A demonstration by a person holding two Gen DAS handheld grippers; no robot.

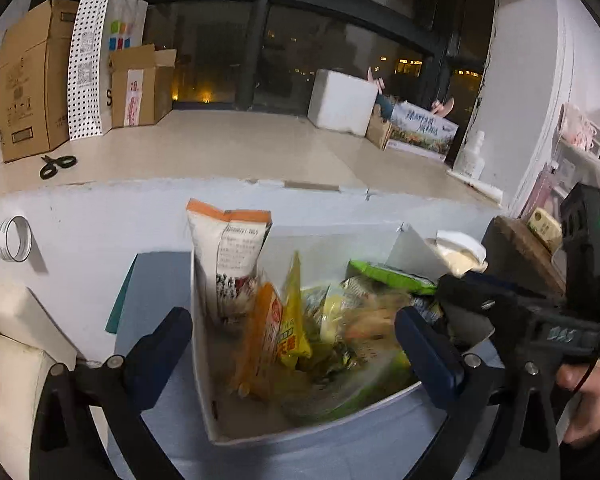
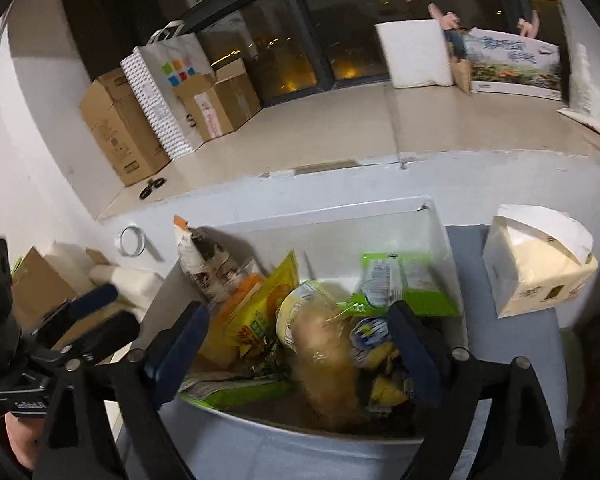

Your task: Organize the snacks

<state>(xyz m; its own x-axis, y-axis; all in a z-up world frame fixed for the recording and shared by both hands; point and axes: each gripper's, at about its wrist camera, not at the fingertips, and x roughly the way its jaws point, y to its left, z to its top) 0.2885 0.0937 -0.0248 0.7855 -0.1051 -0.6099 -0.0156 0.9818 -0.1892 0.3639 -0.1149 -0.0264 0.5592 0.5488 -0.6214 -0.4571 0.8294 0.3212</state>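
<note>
A white open box [image 1: 332, 246] [image 2: 340, 236] stands on a blue-grey surface and holds several snack packets. A tall white and orange bag [image 1: 228, 256] stands at its left wall, beside an orange packet [image 1: 262, 340] and a yellow packet [image 1: 294, 320]. A green packet [image 1: 392, 278] [image 2: 408, 284] lies at the back right. A tan packet [image 2: 324, 356] in the middle is blurred. My left gripper [image 1: 296, 344] hangs open over the box's near side. My right gripper [image 2: 296, 344] is open above the same box, its pads pressing on nothing.
A white and cream carton [image 2: 536, 264] sits right of the box. A tape roll [image 1: 14, 238] lies at the left and scissors [image 1: 58, 166] on the floor beyond. Cardboard boxes [image 1: 28, 84] line the far left. A white foam box [image 1: 342, 100] stands by the window.
</note>
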